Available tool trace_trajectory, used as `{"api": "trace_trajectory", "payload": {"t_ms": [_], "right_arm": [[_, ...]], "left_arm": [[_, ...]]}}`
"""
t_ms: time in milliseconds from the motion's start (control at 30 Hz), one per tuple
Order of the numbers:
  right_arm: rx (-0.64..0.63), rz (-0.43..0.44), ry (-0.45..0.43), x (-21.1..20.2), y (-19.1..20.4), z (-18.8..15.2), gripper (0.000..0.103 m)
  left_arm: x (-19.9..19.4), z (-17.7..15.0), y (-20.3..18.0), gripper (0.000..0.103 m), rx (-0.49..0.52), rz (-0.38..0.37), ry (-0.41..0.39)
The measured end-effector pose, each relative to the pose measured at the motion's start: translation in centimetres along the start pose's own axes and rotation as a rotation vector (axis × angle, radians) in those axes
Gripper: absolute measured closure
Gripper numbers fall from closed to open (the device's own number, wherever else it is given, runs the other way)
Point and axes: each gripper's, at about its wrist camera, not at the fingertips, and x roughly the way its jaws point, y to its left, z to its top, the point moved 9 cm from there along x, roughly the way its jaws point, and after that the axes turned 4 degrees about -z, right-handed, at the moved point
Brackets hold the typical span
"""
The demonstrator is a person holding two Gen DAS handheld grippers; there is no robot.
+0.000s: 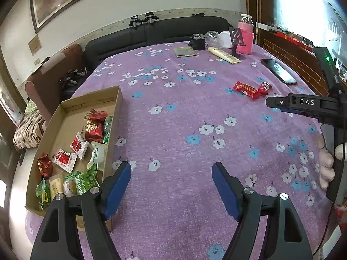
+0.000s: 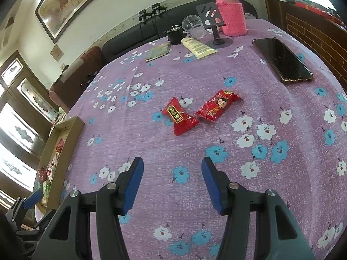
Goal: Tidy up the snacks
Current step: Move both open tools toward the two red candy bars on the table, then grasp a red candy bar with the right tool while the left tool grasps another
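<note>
The left gripper (image 1: pixel 171 186) hangs over the flowered purple tablecloth (image 1: pixel 184 134) with its blue pads spread wide and nothing between them. Its left pad sits just beside the near right corner of the cardboard tray (image 1: pixel 115 117), which lies at the left edge of the table. Inside the tray is a loose pile of snacks (image 1: pixel 82 151): red and white sachets, a red foil bag, green packets and a pale wrapped cake.

The right gripper (image 2: pixel 172 182) also points down at the cloth, its jaws parted to a middling gap and empty. Ahead of it, in the middle of the table and well apart from the tray, lie two red wrapped candies: a bow-shaped one (image 2: pixel 180 117) to the left and a longer one with a printed figure (image 2: pixel 216 106) just beside it on the right, their ends close together.

Farther right rests a dark phone (image 2: pixel 282 60). At the far edge stand a pink knitted bottle sleeve (image 2: pixel 232 17), a black phone stand (image 2: pixel 214 23), a clear cup (image 2: pixel 194 26) and a cream tube (image 2: pixel 198 47) lying flat.
</note>
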Motion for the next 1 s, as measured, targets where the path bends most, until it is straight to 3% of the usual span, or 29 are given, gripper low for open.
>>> {"api": "trace_trajectory", "payload": {"t_ms": [200, 467, 600, 800, 867, 933, 1000], "right_arm": [[0.014, 0.000, -0.014, 0.1, -0.7, 1.1, 0.049], [0.088, -0.023, -0.104, 0.1, -3.7, 7.7, 0.048], [0.071, -0.037, -0.072, 2.2, -3.6, 9.3, 0.048], [-0.079, -0.054, 0.018, 6.1, 0.1, 8.8, 0.050], [-0.099, -0.050, 0.054, 7.1, 1.2, 8.0, 0.060], [-0.111, -0.025, 0.105, 7.8, 2.2, 6.7, 0.065], [-0.125, 0.055, 0.151, 7.6, 3.6, 5.4, 0.065]], "left_arm": [[0.7, -0.1, -0.7, 0.023, 0.001, -0.033, 0.012], [1.4, -0.1, -1.7, 0.023, -0.055, -0.172, 0.022], [1.3, 0.0, -1.5, 0.023, -0.087, -0.201, 0.013], [0.9, 0.3, -1.1, 0.023, -0.128, -0.233, -0.004], [0.7, 0.3, -0.9, 0.023, -0.132, -0.232, -0.009], [0.6, 0.2, -0.7, 0.023, -0.136, -0.233, -0.010], [0.5, 0.1, -0.5, 0.023, -0.143, -0.242, -0.009]]}}
